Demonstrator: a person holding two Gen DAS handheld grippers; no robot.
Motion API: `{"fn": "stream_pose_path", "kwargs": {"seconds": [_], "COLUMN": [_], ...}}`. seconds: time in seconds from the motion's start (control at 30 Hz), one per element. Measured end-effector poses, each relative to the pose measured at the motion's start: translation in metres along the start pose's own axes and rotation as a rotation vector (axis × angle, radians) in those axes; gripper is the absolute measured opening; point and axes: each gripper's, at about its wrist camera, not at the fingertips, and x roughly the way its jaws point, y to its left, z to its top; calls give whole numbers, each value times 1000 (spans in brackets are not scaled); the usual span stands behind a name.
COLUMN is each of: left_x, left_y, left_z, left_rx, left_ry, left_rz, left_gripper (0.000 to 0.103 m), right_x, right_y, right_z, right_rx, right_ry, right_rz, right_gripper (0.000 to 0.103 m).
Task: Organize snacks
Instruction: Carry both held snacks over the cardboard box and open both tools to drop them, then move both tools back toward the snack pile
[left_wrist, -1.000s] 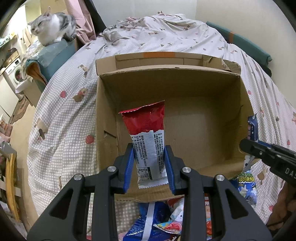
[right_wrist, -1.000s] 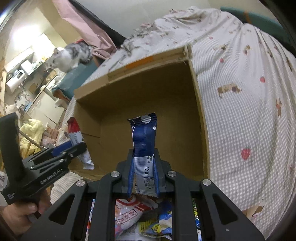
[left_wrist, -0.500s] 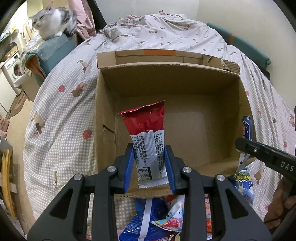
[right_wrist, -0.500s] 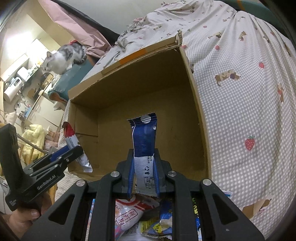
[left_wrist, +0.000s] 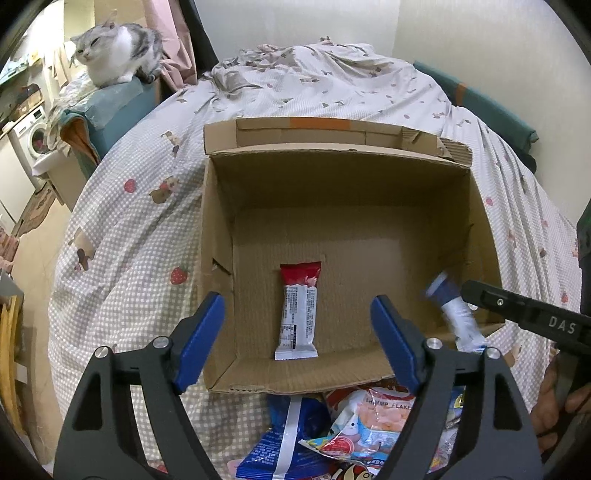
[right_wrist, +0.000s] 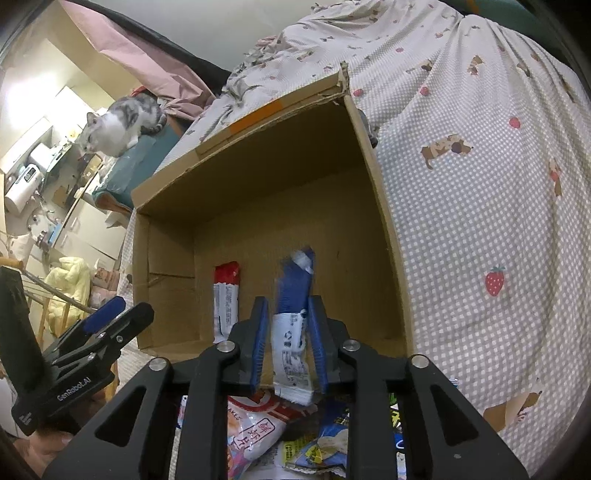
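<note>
**Both grippers letting snack bars go into the box**

The step in hand is the drop-off. The left gripper (left_wrist: 297, 334) is standing with its jaws wide apart and opening, nothing between them. Directly ahead of it and below, the red bar (left_wrist: 299, 310) is lying flat on the floor of the cardboard box (left_wrist: 332, 184), label side up, its red end pointing away from the gripper.

The right gripper (right_wrist: 286, 345) is opening its jaws. The blue bar (right_wrist: 293, 321) is sitting between the blue pads, blurred and tilting, with a gap showing on each side; by judgement it is slipping free and not gripped. Ahead of this gripper lies the box floor, with the red bar ahead and to its left.

Materials: the box is plain corrugated card, square, open-topped, with a torn far corner and a strip of orange tape on its far flap. Both bars are slim foil-type wrappers with crimped ends, glossy and likely slippery. The box is resting on a soft checked bedspread (right_wrist: 480, 184) printed with strawberries.

Beneath both grippers, on the near side of the box, a pile of crinkled snack bags (left_wrist: 354, 424) is waiting. The next move, by judgement, calls for both grippers to draw back over that pile and each take a fresh packet by a firm edge.
</note>
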Motion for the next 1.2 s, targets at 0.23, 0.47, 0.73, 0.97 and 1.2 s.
{"fn": "stream_pose_path", "kwargs": {"seconds": [0.23, 0.47, 0.73, 0.97, 1.2], "left_x": [-2, -9, -20, -37, -65], "left_y": [3, 2, 7, 18, 21], "left_z": [-1, -1, -4, -12, -28], "left_rx": [-12, -17, -39, -87, -98], "left_ry": [-15, -42, -45, -44, -71], "left_rz": [-2, -10, 4, -17, -64], "left_gripper": [79, 79, 79, 79, 79], "right_x": [-11, -12, -27, -52, -79], "right_y": [9, 8, 16, 20, 20], "right_z": [2, 4, 3, -15, -39], "right_rx": [-39, -37, -38, -57, -58], "right_ry": [-67, -68, -100, -109, -131], "right_rz": [-11, -9, -6, -19, -24], "right_gripper": [79, 79, 79, 79, 79]}}
